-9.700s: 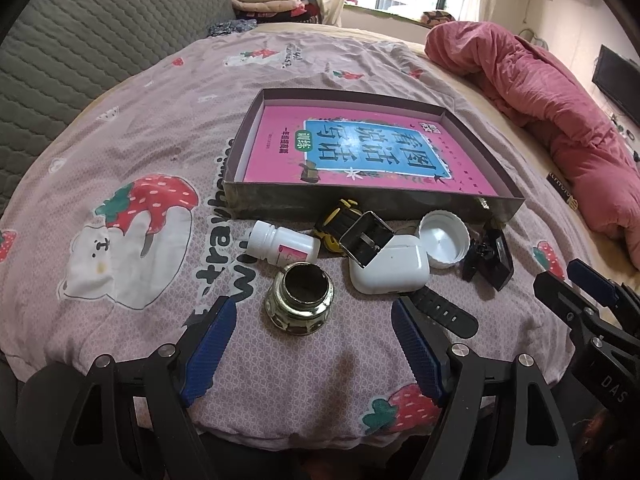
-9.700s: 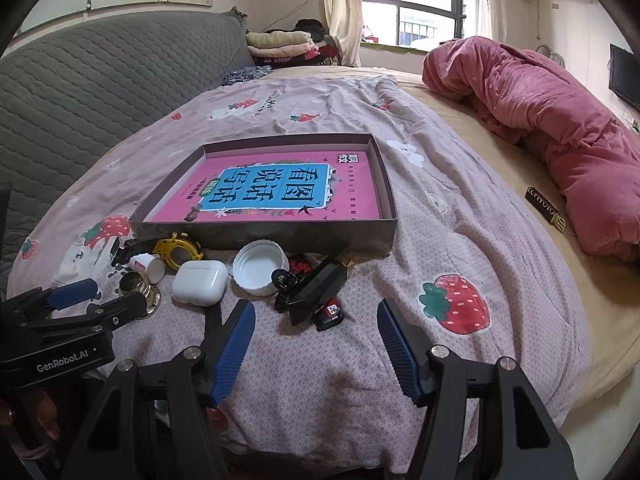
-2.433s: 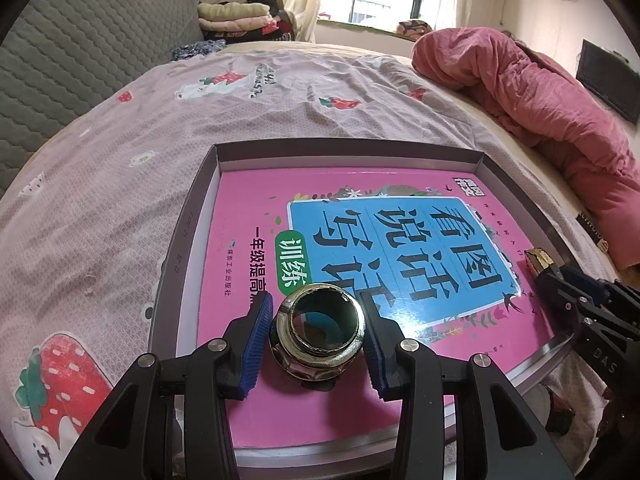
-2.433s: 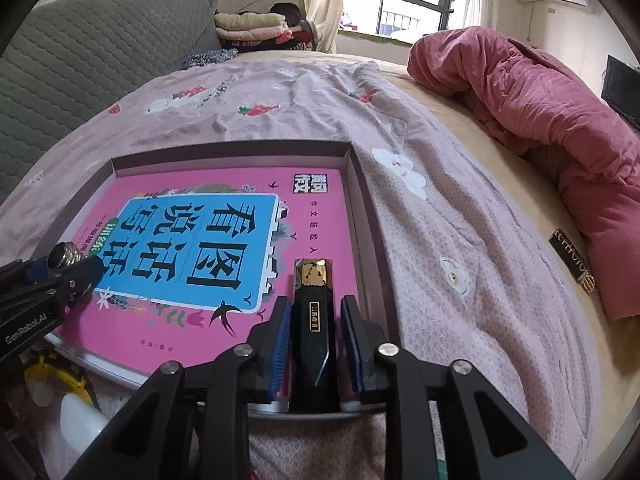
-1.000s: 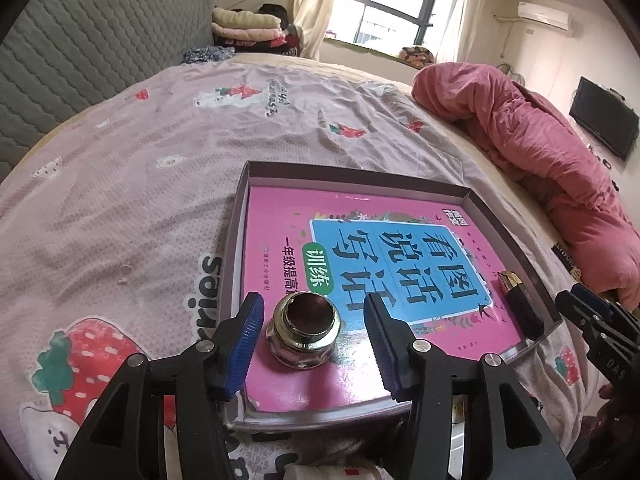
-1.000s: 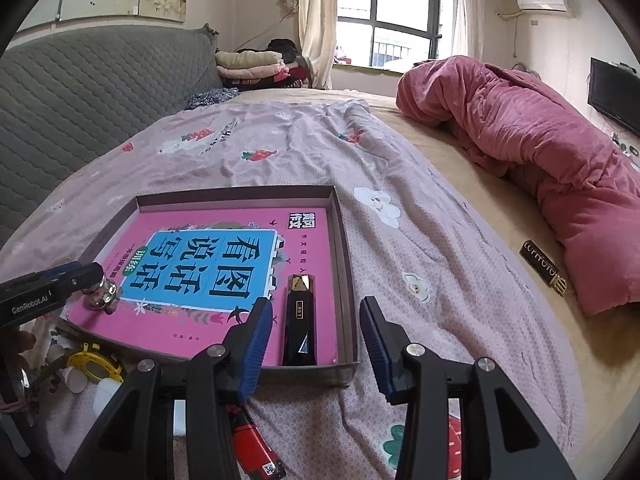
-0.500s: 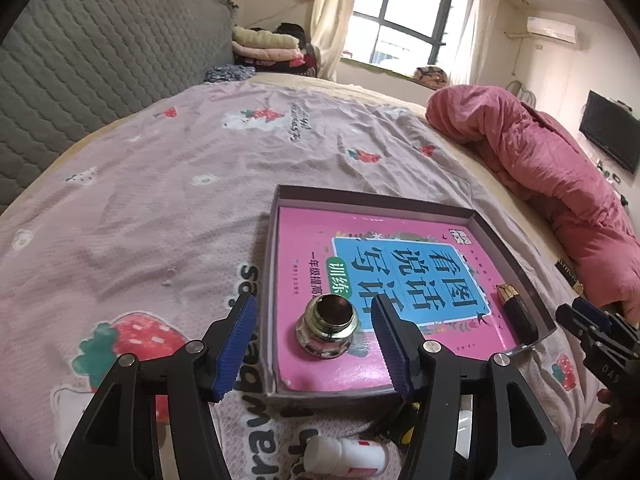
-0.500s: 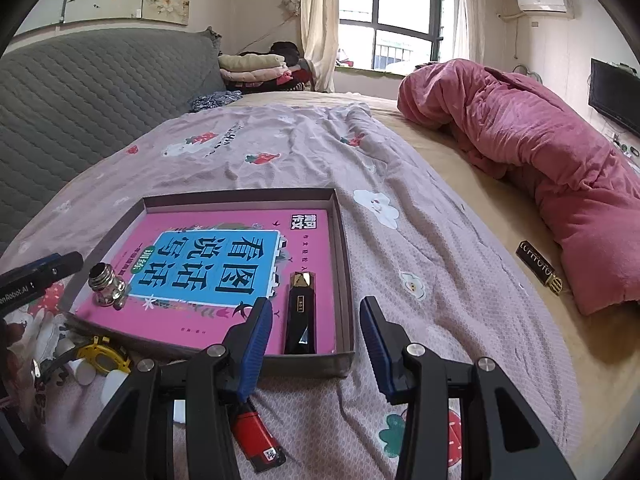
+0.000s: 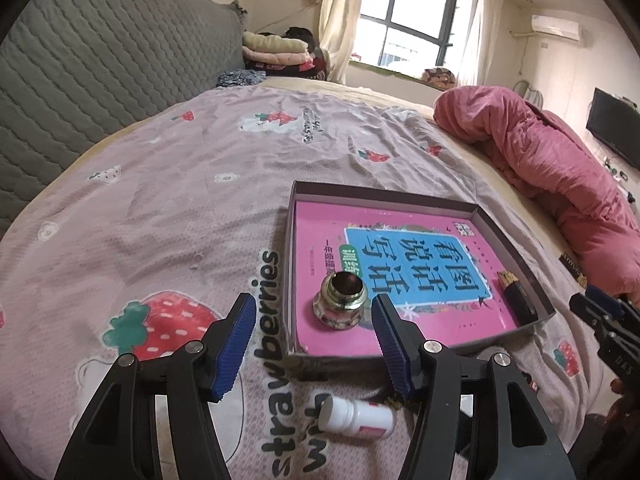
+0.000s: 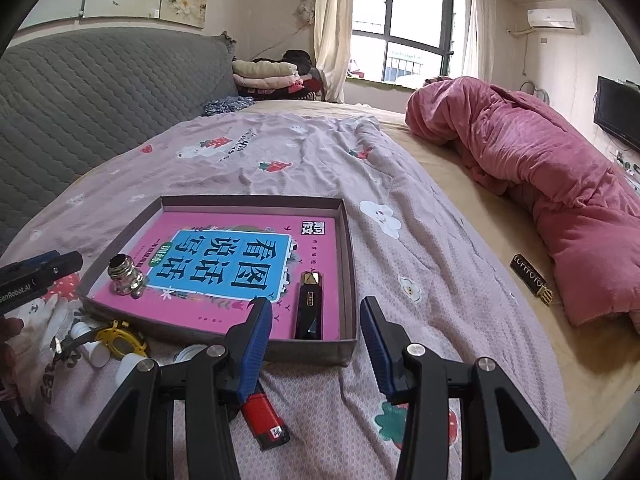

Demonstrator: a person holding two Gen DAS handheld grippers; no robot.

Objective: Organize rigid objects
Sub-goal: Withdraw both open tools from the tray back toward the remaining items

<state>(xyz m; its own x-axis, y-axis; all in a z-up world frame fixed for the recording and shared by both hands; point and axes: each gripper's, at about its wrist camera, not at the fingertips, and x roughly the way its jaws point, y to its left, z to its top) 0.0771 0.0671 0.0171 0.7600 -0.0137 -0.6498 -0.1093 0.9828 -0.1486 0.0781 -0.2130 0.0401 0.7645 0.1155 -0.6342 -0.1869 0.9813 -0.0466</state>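
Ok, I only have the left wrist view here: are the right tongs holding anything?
Observer: No, the right tongs stand open and empty, just short of the box.
Reviewer: What lies outside the box on that side?
Observer: A red lighter lies on the bedspread, close under the tongs.
Reviewer: Anything else?
Observer: A yellow ring-shaped piece sits by the box's near left corner.

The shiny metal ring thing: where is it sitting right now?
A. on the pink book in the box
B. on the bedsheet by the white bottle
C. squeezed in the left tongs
A: the metal fitting stands on the pink book inside the box, free of the left tongs.
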